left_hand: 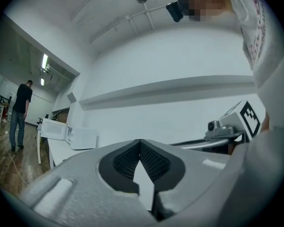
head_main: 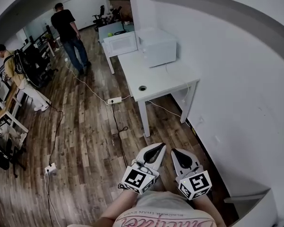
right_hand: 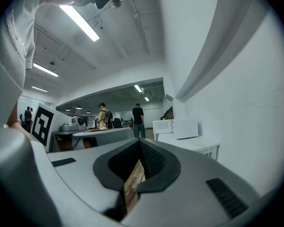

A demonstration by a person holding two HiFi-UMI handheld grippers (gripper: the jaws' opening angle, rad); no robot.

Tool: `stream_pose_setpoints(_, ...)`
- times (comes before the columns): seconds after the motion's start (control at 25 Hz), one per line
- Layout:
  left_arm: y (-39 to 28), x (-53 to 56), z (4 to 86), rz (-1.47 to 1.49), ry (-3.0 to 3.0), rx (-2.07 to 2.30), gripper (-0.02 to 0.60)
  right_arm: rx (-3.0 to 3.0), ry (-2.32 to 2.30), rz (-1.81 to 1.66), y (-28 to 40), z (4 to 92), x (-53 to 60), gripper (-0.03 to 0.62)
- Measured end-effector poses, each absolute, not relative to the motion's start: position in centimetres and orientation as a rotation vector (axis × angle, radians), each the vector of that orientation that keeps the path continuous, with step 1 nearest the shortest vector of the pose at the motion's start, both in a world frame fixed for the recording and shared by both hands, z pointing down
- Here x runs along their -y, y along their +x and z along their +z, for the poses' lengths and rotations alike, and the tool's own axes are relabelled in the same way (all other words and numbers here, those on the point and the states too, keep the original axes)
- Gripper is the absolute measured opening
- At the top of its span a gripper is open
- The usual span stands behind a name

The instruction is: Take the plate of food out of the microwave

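A white microwave (head_main: 157, 47) stands at the far end of a white table (head_main: 161, 79) against the right wall, its door (head_main: 120, 43) swung open to the left. No plate of food shows in any view; the inside of the oven is hidden. Both grippers hang low in front of the person's body, far short of the table. My left gripper (head_main: 162, 147) is shut and empty, and my right gripper (head_main: 174, 151) is shut and empty beside it. The left gripper view shows the microwave (left_hand: 81, 137) small at the left. In the right gripper view the microwave (right_hand: 186, 127) sits ahead on the right.
A person in black (head_main: 68, 32) walks on the wood floor beyond the table. Another person with a backpack (head_main: 13, 64) stands by desks at the left. Cables and a power strip (head_main: 114, 100) lie on the floor left of the table. A white wall runs along the right.
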State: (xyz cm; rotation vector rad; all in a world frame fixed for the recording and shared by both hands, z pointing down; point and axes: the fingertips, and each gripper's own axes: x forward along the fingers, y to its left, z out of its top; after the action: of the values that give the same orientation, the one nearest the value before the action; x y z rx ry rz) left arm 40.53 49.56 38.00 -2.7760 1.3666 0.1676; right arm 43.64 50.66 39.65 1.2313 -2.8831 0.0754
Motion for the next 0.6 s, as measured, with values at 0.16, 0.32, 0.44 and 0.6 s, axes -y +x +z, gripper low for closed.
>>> stream_pose_setpoints(0.16, 39.6, -49.1, 38.2, 0.163, -2.799, -1.331, 0.005, 2.880, 1.261, 0.094, 42.5, 39.8, -50.3, 0.012)
stream_pose_setpoints(0.32, 38.4, -48.7, 38.1, 0.164, -2.812, -1.302, 0.005, 2.889, 1.292, 0.111, 41.2, 39.6, -49.9, 0.012)
stream_pose_setpoints(0.44, 37.0, -48.3, 37.9, 0.170, -2.823, -1.294, 0.005, 2.872, 1.305, 0.101, 39.9, 39.5, -49.6, 0.012)
stream_pose_setpoints(0.6, 35.0, -47.7, 37.8, 0.174, -2.825, -1.283, 0.005, 2.861, 1.328, 0.097, 38.2, 39.6, -48.9, 0.012)
